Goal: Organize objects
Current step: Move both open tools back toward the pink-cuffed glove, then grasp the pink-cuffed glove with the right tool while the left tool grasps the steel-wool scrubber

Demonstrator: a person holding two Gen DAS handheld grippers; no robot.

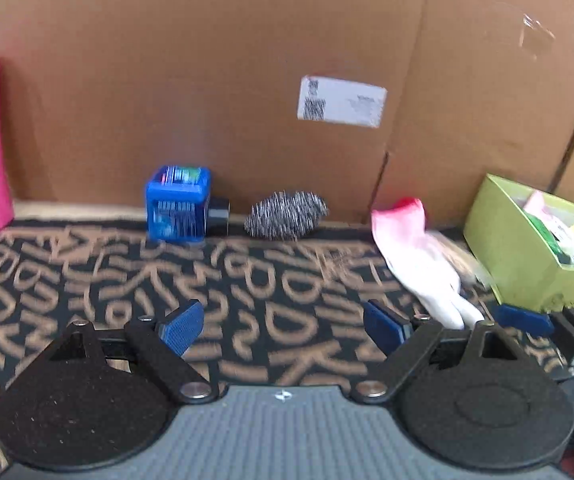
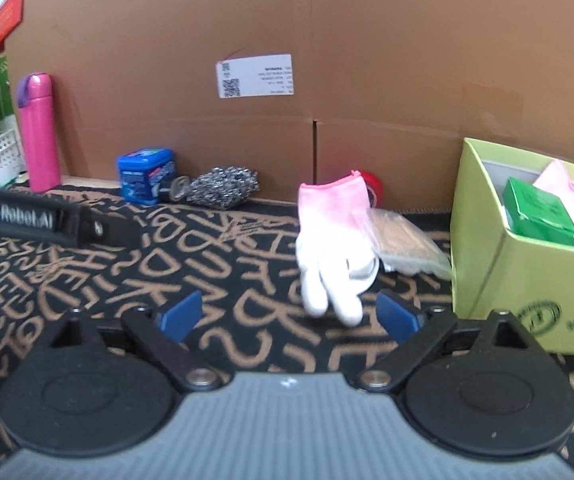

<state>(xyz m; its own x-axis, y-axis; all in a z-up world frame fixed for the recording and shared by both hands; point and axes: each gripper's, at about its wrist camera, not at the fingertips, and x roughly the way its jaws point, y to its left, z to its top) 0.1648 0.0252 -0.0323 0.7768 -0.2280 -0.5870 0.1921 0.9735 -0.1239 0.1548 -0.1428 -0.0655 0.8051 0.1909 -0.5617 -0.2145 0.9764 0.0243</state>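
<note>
Ahead of both tongs, a cardboard wall (image 2: 247, 20) backs the patterned surface (image 2: 227, 248), and only the right wrist view shows the whole green box (image 2: 483, 240) beside its right jaw, with a clear packet (image 2: 403, 248) and a red roll (image 2: 373, 188) behind the glove. The right tongs (image 2: 291, 317) stand open and empty, the white-and-pink glove (image 2: 333, 240) lying just ahead. The left tongs (image 1: 283, 326) gape empty too, with the blue tub (image 1: 177, 204) and steel scourer (image 1: 285, 216) well ahead.

Far edge of worktop (image 2: 247, 280), left to right: bottle (image 2: 39, 132), small box (image 2: 145, 176), scourer (image 2: 223, 188) against cardboard wall (image 2: 167, 20). Glove (image 2: 335, 240) centre; open box (image 2: 483, 248) right of it.
</note>
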